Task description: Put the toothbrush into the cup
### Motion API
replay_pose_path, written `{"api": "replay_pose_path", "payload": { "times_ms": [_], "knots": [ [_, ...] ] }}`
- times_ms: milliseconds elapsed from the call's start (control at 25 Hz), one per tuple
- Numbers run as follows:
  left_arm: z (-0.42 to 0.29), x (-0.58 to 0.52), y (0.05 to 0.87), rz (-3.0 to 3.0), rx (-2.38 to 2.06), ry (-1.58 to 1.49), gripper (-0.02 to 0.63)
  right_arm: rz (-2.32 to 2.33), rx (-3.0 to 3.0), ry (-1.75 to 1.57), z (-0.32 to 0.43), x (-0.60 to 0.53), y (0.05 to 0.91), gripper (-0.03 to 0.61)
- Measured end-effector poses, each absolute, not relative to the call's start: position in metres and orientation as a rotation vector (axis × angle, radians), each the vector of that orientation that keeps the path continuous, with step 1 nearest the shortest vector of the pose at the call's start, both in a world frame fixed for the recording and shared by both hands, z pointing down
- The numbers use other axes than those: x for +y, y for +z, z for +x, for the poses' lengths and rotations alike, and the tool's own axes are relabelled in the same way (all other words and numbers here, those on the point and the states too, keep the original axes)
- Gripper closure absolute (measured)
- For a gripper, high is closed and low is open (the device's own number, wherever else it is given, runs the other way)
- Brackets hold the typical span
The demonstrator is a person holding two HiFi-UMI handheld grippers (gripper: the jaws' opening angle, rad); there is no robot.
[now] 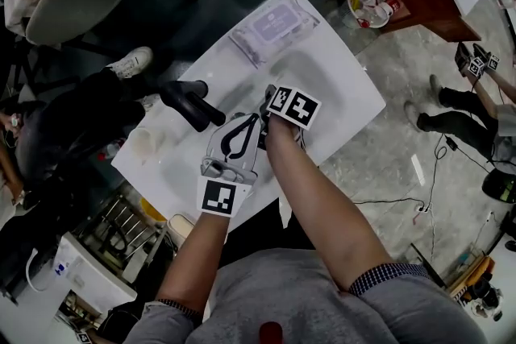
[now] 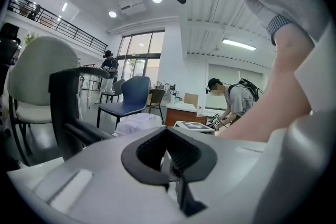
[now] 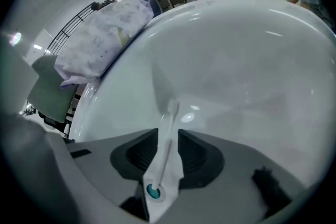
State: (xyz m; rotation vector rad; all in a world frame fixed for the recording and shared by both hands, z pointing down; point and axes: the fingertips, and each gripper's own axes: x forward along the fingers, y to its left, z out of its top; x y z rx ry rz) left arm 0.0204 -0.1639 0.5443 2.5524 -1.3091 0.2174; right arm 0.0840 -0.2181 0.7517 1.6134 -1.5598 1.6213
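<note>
**Toothbrush lies in sink between open fingers, cup well apart**

The right gripper [image 3: 168,135] points steeply down into a white sink [image 3: 241,60]. Its dark ribbed pads [image 3: 140,152] stand apart on either side of the white toothbrush [image 3: 166,152]. The toothbrush runs lengthwise through the gap. Its end with a teal dot sits back toward the gripper's body, and its other end reaches out past the fingertips onto the sink's sloping wall. A sliver of space shows at each side of the handle, so the pads flank it without pressing on it.

Just beside it, the left gripper [image 2: 168,131] points nearly level over the counter [image 1: 347,84]. Its fingertips are drawn together and nothing is between them.

In the head view, a black faucet [image 1: 193,105] juts over the sink from the left. Near the counter's left end stands what appears to be the pale cup [image 1: 143,145], beyond the faucet and well apart from the toothbrush. A pack of wipes [image 1: 274,22] lies at the counter's far edge.

Farther off in the left gripper view, a blue chair [image 2: 131,94] stands on the floor and a person [image 2: 236,99] bends over a table.
</note>
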Motion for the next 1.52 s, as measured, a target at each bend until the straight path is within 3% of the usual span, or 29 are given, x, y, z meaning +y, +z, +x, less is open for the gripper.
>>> {"api": "replay_pose_path", "payload": {
  "times_ms": [680, 1200, 1520],
  "knots": [
    [0.035, -0.171, 0.558, 2.562, -1.267, 0.234, 0.607, 1.625, -1.469, 1.566, 0.085, -0.228, 0.773, 0.446],
    [0.035, -0.171, 0.557, 2.556, -1.259, 0.22, 0.607, 1.646, -1.362, 1.426, 0.092, -0.226, 0.777, 0.546],
    [0.033, -0.171, 0.554, 2.559, -1.265, 0.217, 0.606, 1.648, -1.409, 1.426, 0.092, -0.225, 0.774, 0.551]
  ]
}}
